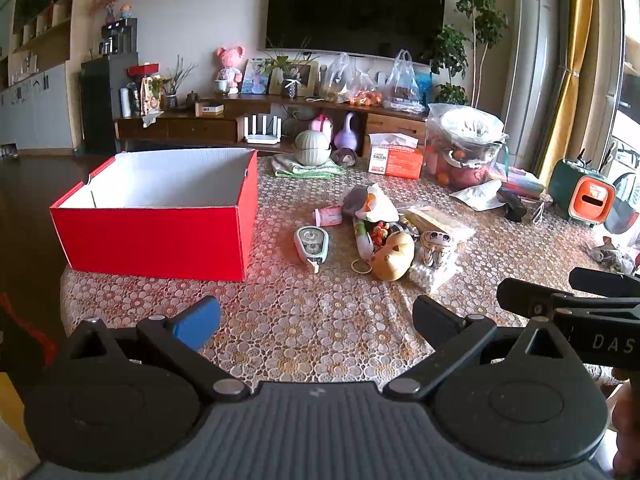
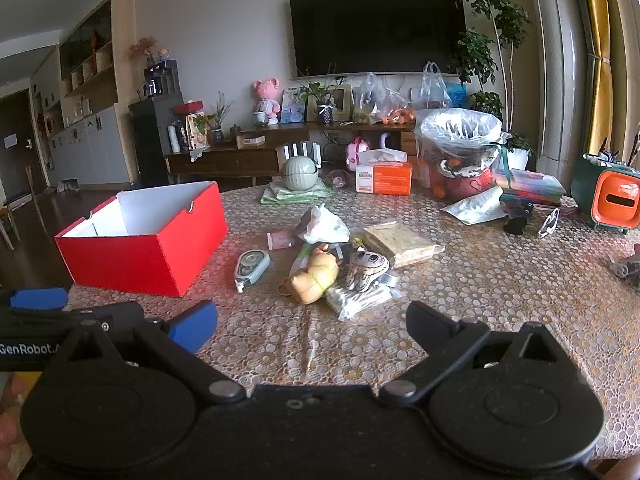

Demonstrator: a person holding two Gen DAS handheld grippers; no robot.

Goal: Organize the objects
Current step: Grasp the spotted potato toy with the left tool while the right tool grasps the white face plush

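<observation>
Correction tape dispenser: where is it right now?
The correction tape dispenser lies flat on the table, between the red box on its left and the toy pile with the yellow duck on its right; both views show it.

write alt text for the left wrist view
An open left gripper hovers over a patterned table, empty. Ahead sit an open red box on the left and a pile of small items at centre.

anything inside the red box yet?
The red box shows only bare white inner walls in both wrist views. Its floor is hidden behind the near wall, so small flat items there cannot be ruled out.
</observation>
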